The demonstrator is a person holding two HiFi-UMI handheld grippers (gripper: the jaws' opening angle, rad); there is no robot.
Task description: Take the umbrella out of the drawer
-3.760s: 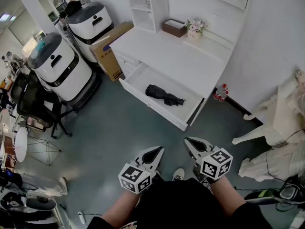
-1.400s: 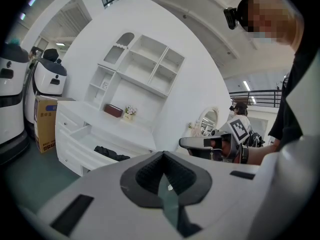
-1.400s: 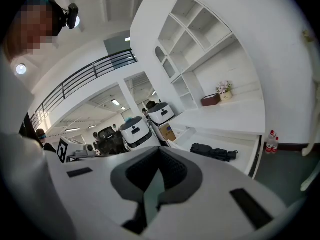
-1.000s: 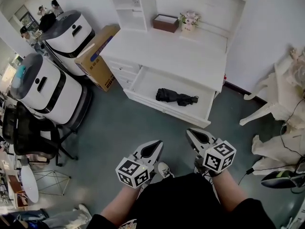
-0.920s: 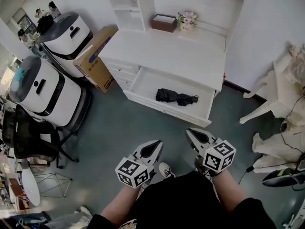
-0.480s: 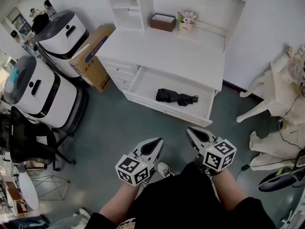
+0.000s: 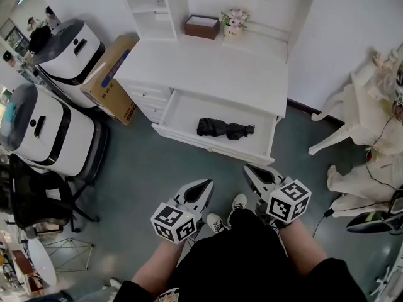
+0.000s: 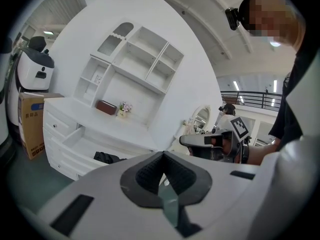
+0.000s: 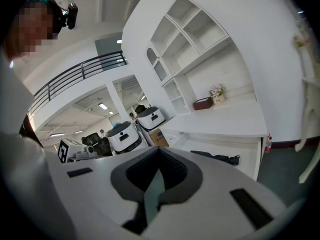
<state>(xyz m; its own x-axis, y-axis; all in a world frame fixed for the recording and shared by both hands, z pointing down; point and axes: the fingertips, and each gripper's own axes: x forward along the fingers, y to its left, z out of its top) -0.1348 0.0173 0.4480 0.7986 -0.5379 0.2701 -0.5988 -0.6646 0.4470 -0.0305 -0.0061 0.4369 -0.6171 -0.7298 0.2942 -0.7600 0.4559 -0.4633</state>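
The brown cardboard box at the left carries blue print too small to read. Beside it a white wooden desk stands on the grey-green floor, its wide white drawer open. The black folded umbrella lies inside, towards the right. Well short of it, the left gripper and the right gripper are both clenched on nothing.

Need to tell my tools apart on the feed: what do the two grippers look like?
Both alike: the left gripper and right gripper are light grey, tapering to pointed jaws with dark ribbed pads, each carrying a white cube of black square markers.
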